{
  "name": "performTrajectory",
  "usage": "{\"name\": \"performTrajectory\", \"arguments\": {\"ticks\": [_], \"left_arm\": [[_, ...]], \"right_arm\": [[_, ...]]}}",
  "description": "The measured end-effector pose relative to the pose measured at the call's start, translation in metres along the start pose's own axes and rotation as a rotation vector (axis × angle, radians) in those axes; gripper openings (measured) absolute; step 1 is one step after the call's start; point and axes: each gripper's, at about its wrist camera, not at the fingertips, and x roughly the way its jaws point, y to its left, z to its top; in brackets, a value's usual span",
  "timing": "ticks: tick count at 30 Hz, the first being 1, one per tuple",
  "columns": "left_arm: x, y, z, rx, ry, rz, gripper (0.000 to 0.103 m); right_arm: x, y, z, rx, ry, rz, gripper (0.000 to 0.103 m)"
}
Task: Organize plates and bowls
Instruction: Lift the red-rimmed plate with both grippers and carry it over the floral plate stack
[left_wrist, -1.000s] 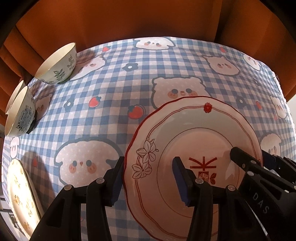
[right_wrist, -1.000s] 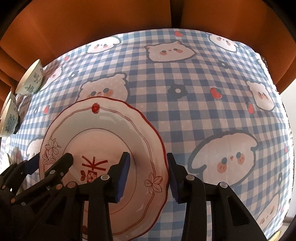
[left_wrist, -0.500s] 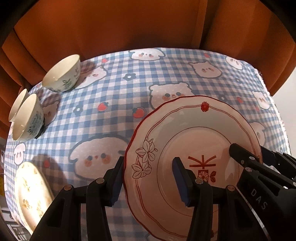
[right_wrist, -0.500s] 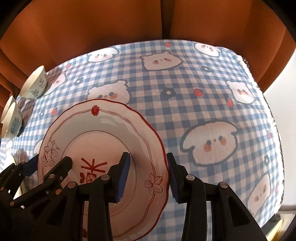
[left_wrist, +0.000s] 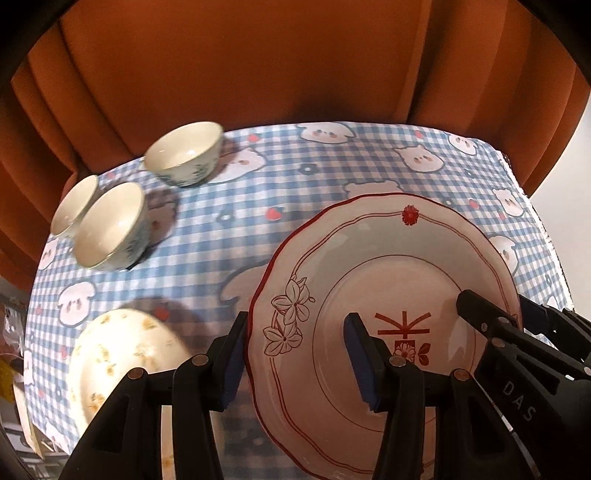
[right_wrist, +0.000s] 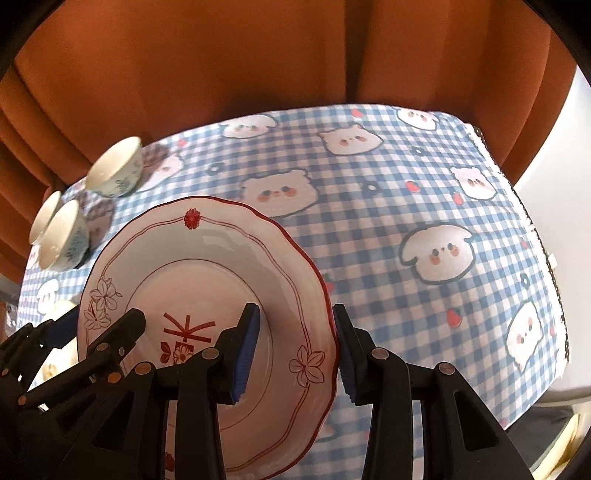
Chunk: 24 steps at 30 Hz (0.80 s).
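The red-rimmed plate is held above the checked tablecloth, clear of the cloth, its face turned up toward the cameras and tipped so the far rim with the small red flower sits highest in both views. It is round with a scalloped edge, so it has no long axis; its red printed emblem reads upright from the near side. The surface is glossy white ceramic with thin red rings and outlined blossoms on the brim.

The left gripper is partly closed across the plate's left rim, one blue-padded finger outside the edge and one over the well. The right gripper clamps the opposite rim the same way, jaws narrowed on the brim.

Three small bowls stand upright at the far left of the cloth, pale with blue-green foliage prints; two of them touch. A cream plate with yellow speckled flowers lies flat near left. Orange pleated curtain hangs behind
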Motion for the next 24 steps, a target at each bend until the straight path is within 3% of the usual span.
{"name": "performTrajectory", "arguments": {"ticks": [14,24], "left_arm": [[-0.034,0.08,-0.04,-0.009,-0.046,-0.009,0.051],[-0.03,0.147,-0.073,-0.047,-0.01,0.018,0.051]], "right_arm": [[-0.031,0.081,-0.038,-0.016,-0.044,0.001,0.043],[-0.022,0.146,-0.066,-0.051,-0.006,0.034,0.043]]}}
